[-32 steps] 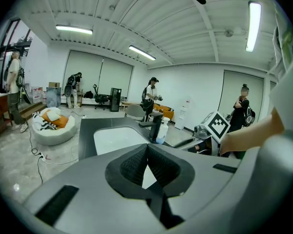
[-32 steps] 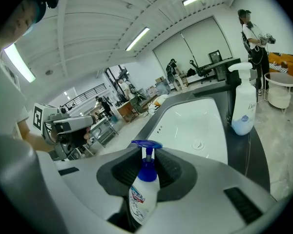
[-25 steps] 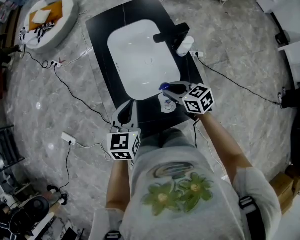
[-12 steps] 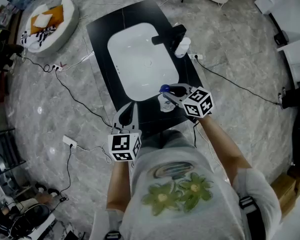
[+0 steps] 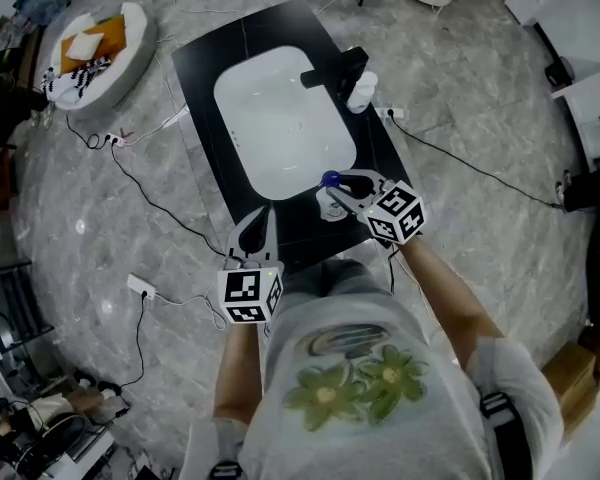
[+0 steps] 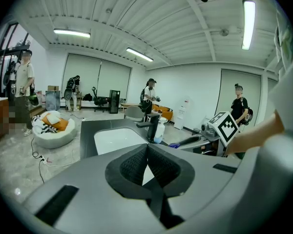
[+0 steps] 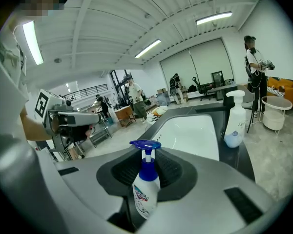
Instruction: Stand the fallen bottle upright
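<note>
1. The blue-capped pump bottle (image 7: 145, 189) is clamped by its sides between the jaws of the right gripper (image 5: 345, 185). It is seen nearly upright, pump head on top, at the near right corner of the white basin (image 5: 280, 118).
2. Whether its base rests on the black counter (image 5: 205, 58) around the basin cannot be told.
3. The left gripper (image 6: 147, 152) is seen with its jaws closed together and nothing between them. It is held at the near left corner of the basin, over the counter's near edge.
4. A black faucet (image 5: 332, 68) is mounted on the basin's right rim, towards the far end. A white pump bottle (image 5: 361, 90) stands upright just beside it, on the side away from the basin. Both are well apart from the clamped bottle.
5. A round floor cushion (image 5: 92, 40) lies on the grey stone floor (image 5: 460, 88), well off to the basin's far left.
6. Black cables (image 5: 150, 193) are strung over the floor left of the basin, with a white power strip (image 5: 138, 282) among them. Another cable (image 5: 470, 173) runs off to the basin's right.
7. In the gripper views, several people are seen standing in the room beyond the basin.
</note>
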A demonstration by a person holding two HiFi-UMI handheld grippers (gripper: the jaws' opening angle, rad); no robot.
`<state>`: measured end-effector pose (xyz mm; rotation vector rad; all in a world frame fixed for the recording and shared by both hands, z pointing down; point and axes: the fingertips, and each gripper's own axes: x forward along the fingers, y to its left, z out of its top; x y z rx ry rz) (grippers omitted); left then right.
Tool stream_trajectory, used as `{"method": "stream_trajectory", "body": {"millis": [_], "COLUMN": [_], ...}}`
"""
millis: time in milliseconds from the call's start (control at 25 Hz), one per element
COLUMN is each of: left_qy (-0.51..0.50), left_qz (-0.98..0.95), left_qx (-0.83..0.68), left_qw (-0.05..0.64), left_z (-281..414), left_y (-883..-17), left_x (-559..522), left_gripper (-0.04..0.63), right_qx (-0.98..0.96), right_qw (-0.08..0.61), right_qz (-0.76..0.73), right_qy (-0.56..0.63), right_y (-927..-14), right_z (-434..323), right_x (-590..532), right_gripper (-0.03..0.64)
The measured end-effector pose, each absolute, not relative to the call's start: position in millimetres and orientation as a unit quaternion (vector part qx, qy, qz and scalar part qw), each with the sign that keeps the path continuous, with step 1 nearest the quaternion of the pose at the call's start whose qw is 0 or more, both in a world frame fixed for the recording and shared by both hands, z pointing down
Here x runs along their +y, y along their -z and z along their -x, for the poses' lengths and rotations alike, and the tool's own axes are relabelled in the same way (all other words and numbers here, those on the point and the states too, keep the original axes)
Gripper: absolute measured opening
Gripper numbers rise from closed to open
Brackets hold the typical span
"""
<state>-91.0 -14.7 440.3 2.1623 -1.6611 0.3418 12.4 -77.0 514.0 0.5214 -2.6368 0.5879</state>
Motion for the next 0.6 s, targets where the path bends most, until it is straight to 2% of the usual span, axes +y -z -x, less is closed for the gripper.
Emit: {"method": "stream_trajectory", "body": {"millis": [600], "left_qy": [-0.129], "left_qz": [-0.783], "left_qx": [-0.575], "left_qw": [0.198], "left_z": [82], "left_y": [-446], "left_x": [-10], "left_gripper": [0.018], "right_qx": [-0.944], "right_qw": [0.201], "right_qz": [-0.192], "right_qy": [-0.180], "right_y": [-511], "right_z": [-16], "right_x": [-64], "right_gripper": [0.100]}}
